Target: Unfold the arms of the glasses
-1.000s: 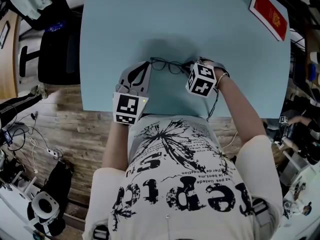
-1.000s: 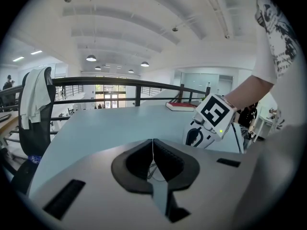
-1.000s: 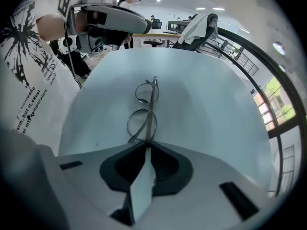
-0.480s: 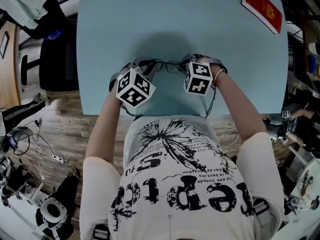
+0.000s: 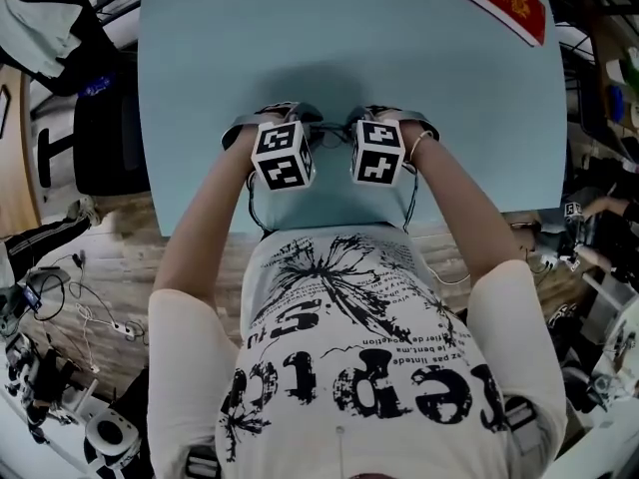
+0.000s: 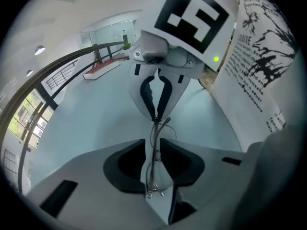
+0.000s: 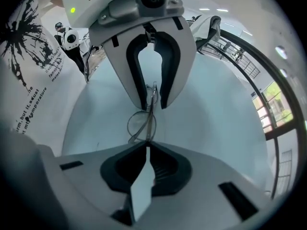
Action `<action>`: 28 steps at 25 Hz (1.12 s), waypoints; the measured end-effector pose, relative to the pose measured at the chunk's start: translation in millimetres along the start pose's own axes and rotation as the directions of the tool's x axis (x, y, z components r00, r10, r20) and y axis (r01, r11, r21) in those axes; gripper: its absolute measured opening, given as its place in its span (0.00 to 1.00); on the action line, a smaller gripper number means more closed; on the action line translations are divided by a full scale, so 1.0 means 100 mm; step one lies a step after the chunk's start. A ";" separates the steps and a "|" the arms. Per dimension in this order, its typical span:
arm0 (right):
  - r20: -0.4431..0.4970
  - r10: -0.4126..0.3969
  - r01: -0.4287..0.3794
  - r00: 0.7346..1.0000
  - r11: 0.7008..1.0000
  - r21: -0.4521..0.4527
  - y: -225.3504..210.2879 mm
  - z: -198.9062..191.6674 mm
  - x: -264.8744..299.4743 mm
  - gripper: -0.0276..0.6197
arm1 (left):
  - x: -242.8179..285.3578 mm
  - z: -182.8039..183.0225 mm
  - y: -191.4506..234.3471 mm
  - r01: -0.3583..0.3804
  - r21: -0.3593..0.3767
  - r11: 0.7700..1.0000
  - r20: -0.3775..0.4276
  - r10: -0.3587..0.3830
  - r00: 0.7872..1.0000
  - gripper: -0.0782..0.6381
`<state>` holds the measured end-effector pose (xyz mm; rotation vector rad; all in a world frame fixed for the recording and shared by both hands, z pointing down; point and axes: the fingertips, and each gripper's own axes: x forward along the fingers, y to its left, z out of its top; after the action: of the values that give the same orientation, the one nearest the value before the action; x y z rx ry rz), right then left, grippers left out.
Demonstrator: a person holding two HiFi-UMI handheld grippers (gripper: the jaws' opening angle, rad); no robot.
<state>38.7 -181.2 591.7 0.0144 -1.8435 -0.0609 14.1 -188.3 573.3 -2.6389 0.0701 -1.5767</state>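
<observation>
Thin black wire glasses point(image 5: 331, 136) lie on edge between my two grippers, low over the light blue table point(image 5: 399, 48). My right gripper point(image 5: 354, 131) is shut on one end of the glasses point(image 7: 141, 123), its jaws meeting on the frame point(image 7: 146, 146). My left gripper point(image 5: 305, 133) faces it from the other side. Its jaws have just been opening and now stand apart point(image 6: 153, 145), with the wire frame point(image 6: 154, 128) running through the gap. In the left gripper view the right gripper point(image 6: 156, 118) pinches the far end. The head view hides most of the glasses under the marker cubes.
A red booklet point(image 5: 504, 3) lies at the table's far right corner. The table's near edge runs just below the grippers, against the person's white printed shirt point(image 5: 349, 307). A dark chair point(image 5: 100, 118) stands off the table's left side.
The left gripper has rolled over and swung in from the left, sinking to stand beside the right gripper at the glasses. The right gripper has kept its place on the glasses.
</observation>
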 end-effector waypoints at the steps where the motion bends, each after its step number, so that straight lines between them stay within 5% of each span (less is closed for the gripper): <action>1: -0.001 0.002 -0.002 1.000 1.000 0.004 0.01 0.01 0.00 0.09 | 0.03 0.00 -0.01 0.010 0.016 1.000 -0.010 -0.010 1.000 0.25; 13: -0.010 0.035 -0.034 0.999 0.998 0.054 0.06 -0.04 0.00 0.10 | 0.17 0.01 -0.10 0.012 0.143 0.990 -0.043 -0.005 0.999 0.16; 28: -0.052 0.038 -0.034 0.998 0.996 0.082 0.14 -0.26 -0.01 0.10 | -0.07 0.18 -0.10 -0.013 0.076 0.997 0.111 0.004 0.994 0.15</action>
<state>64.0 -168.1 598.6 0.0388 -1.7912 0.0393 26.3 -177.1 559.5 -2.6564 0.0144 -1.3980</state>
